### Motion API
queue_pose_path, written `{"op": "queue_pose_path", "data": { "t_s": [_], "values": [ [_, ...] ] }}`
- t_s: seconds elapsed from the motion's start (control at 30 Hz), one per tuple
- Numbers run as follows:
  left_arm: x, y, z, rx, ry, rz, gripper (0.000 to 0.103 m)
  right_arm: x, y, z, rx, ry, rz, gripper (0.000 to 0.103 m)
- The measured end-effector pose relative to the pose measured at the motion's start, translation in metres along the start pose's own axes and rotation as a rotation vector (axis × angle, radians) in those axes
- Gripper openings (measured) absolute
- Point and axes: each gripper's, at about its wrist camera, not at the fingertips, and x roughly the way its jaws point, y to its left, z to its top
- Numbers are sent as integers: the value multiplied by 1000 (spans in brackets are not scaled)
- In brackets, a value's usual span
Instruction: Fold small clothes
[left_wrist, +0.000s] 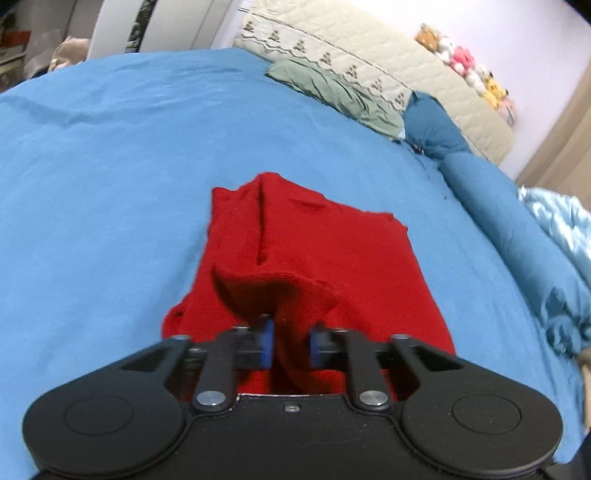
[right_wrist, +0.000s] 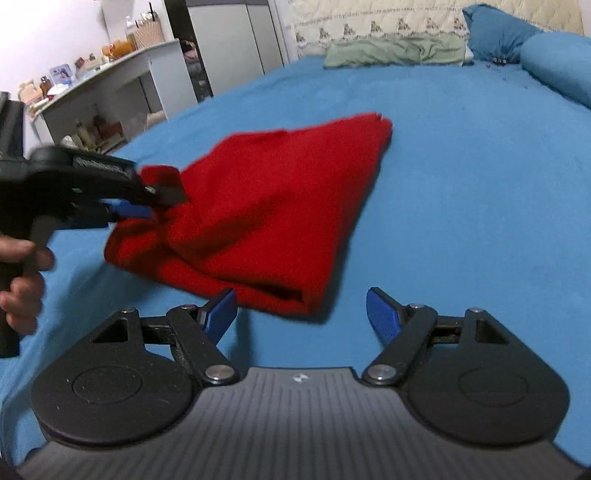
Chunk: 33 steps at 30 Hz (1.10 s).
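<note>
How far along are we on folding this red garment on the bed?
Done: the red garment already lies doubled on the blue bedsheet, a layered folded edge showing at its near side. In hand: the left gripper pinches a raised bunch of its fabric, while the right gripper is open and holds nothing. Left: carrying that pinched part over, laying it flat and smoothing the wrinkled top.

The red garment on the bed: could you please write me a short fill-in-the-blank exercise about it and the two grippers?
1. The red garment lies on a ____ sheet.
2. The left gripper has its jaws closed on the ____.
3. The right gripper has its jaws ____, with nothing gripped.

Missing words: blue; garment; open
</note>
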Motion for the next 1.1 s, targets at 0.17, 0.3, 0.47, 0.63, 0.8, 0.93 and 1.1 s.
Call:
{"op": "queue_pose_path", "data": {
  "t_s": [0.17,0.3,0.47,0.63,0.8,0.93,1.1],
  "values": [
    [-20,14,-5,-45,-25,27,15,3,-1,-2,17,-27,-10,97],
    [-20,33,-20,-110,28,38,16,3,-2,-2,2,-25,-31,97],
    [-28,28,-21,-99,-13,-9,29,0,-5,-5,-9,-27,-22,97],
    [-21,15,-11,-58,-14,-4,25,-4,-3,-5,-15,-38,-11,97],
    [-26,11,-5,-58,-59,-32,5,-2,2,-3,-22,-49,-7,97],
    [-49,5,2,-57,-147,-73,5,6,8,1,-14,-69,-44,97],
    [-69,13,-4,-59,-183,-67,5,6,-12,9,50,-56,-170,84]
  ]
}}
